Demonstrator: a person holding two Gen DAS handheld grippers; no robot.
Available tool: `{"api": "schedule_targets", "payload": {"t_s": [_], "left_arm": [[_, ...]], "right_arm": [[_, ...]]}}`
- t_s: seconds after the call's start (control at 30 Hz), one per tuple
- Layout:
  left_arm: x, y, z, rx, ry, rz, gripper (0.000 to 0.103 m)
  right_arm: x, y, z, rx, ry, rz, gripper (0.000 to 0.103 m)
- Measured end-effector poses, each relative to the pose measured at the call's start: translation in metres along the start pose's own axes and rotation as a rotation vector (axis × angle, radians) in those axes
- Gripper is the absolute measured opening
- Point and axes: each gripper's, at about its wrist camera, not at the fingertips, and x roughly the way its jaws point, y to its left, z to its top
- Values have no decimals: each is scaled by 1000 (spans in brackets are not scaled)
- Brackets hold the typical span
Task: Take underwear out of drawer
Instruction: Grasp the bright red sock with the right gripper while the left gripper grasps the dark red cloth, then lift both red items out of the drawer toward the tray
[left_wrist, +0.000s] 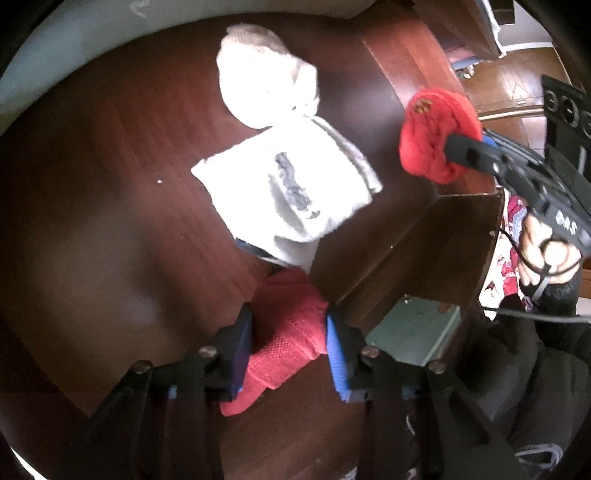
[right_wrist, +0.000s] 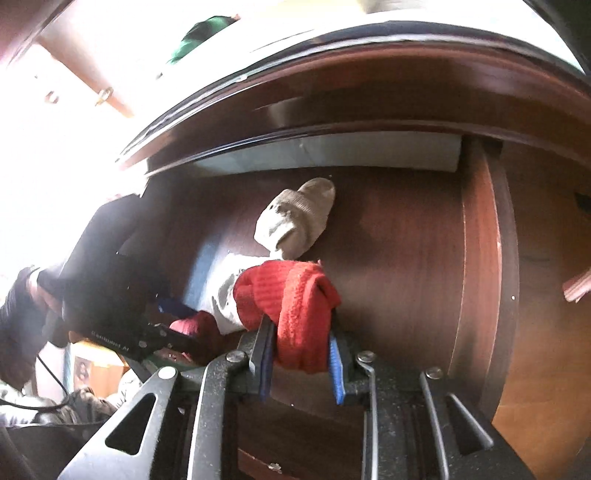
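The open drawer (left_wrist: 110, 192) has a dark wooden floor. My left gripper (left_wrist: 289, 314) points down into it, and its blue pads press on both sides of a pink knit garment (left_wrist: 288, 332) at the drawer's near corner. Just beyond lie a folded white garment (left_wrist: 291, 184) with a grey print and a rolled white one (left_wrist: 266, 85). My right gripper (right_wrist: 300, 328) is shut on a rolled red garment (right_wrist: 295, 295), held above the drawer floor (right_wrist: 399, 240). From the left wrist that red roll (left_wrist: 436, 140) hangs over the drawer's right wall (left_wrist: 406, 74).
A person's hand (left_wrist: 546, 251) grips the right tool handle over patterned cloth (left_wrist: 509, 229). A grey-green panel (left_wrist: 413, 332) shows below the drawer corner. The dresser top edge (right_wrist: 332, 74) overhangs the drawer, and a beige rolled piece (right_wrist: 295, 218) lies farther in.
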Motion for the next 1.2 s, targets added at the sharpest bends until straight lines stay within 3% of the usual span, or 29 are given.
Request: {"api": "schedule_targets", "payload": {"t_s": [0.13,0.37,0.57,0.7,0.97,1.2], "left_arm": [[-20,-2,-26,-10,-111,-53,36],[-60,-6,-52,-77,-342,-98,36],[-94,-12,-71,-93,-531,-65,36],[-127,8,-73,-99,-633,-47,36],[-159,1,-91,-87,-773,-34,36],[-171,-6,-93,-81,-834,10,36]], "right_arm": [[-20,-19,8,40,-57,19,27],[-35,-7,10,42,-136,62,27],[-36,3,3,48,-134,39,27],[-44,14,1,19,-157,6,27],[-101,46,5,-70,-312,8,27],[-112,64,5,-133,-340,-8,27]]}}
